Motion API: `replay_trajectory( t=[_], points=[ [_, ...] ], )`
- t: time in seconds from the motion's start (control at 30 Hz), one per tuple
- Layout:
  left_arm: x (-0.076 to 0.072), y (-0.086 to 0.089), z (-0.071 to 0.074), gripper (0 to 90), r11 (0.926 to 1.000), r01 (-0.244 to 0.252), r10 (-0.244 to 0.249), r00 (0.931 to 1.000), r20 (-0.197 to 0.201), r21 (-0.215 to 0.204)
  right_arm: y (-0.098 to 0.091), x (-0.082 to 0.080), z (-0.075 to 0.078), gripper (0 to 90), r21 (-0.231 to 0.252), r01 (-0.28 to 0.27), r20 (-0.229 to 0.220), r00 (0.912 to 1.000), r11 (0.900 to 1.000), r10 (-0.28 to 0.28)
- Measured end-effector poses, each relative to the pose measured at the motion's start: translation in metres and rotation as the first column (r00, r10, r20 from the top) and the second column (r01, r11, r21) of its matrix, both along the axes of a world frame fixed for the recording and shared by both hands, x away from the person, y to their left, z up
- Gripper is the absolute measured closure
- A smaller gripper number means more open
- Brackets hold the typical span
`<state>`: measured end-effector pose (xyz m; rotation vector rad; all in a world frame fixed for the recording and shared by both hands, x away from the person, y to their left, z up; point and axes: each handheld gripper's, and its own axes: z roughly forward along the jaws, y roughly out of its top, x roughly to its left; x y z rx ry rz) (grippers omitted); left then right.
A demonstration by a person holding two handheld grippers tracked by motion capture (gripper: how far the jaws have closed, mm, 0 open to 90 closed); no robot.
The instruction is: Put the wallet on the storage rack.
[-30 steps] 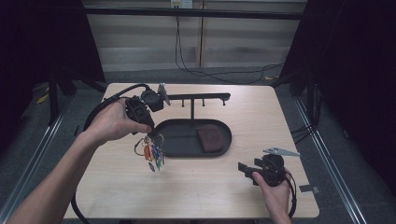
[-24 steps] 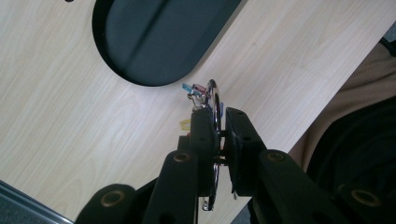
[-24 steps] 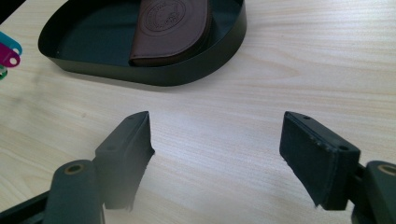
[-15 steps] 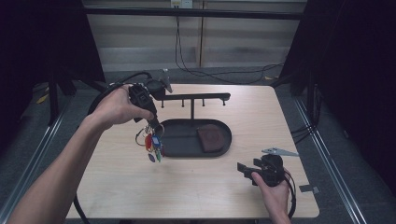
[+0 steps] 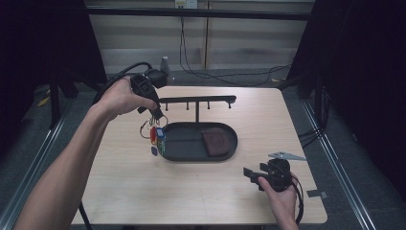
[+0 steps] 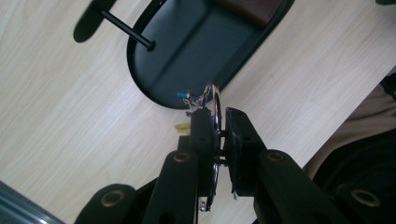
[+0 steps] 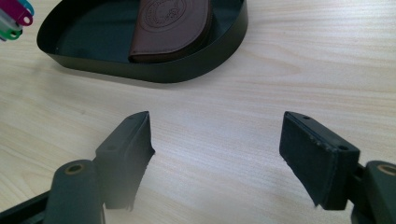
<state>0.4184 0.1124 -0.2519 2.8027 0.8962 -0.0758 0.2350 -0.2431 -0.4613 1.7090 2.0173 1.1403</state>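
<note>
Gripping a bunch of keys (image 5: 154,135) by its metal ring (image 6: 215,105), left gripper (image 5: 154,111) with jaws clamped on the ring, bunch dangling left of centre in the high view, just above the left end of the black oval tray (image 5: 230,138), probably bound for the hook rack (image 5: 197,101) behind. Resting low at lower right, right gripper (image 5: 251,173) with jaws wide apart, holding nothing. Brown wallet (image 7: 173,25) lying inside the tray. Pale wooden table (image 5: 201,191), dark surroundings, cables on the floor beyond
</note>
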Motion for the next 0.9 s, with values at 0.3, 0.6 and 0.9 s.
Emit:
replay_trajectory(
  t=[0.3,0.6,0.9],
  points=[
    [0.022,0.002,-0.005,82.5,0.9988,-0.041,0.041,0.9992,-0.002,-0.027,0.000,0.000,-0.001,25.5,0.004,-0.003,-0.004,1.0000,1.0000,0.003],
    [0.037,-0.004,-0.011,82.5,0.9972,-0.074,0.074,0.9972,0.009,-0.003,0.000,-0.001,-0.001,25.6,0.007,-0.009,-0.008,0.9999,0.9999,0.009],
    [0.050,-0.004,-0.018,82.5,0.9942,-0.107,0.106,0.9942,0.014,0.017,0.000,-0.001,-0.001,25.6,0.007,-0.019,-0.014,0.9997,0.9998,0.019]
  ],
)
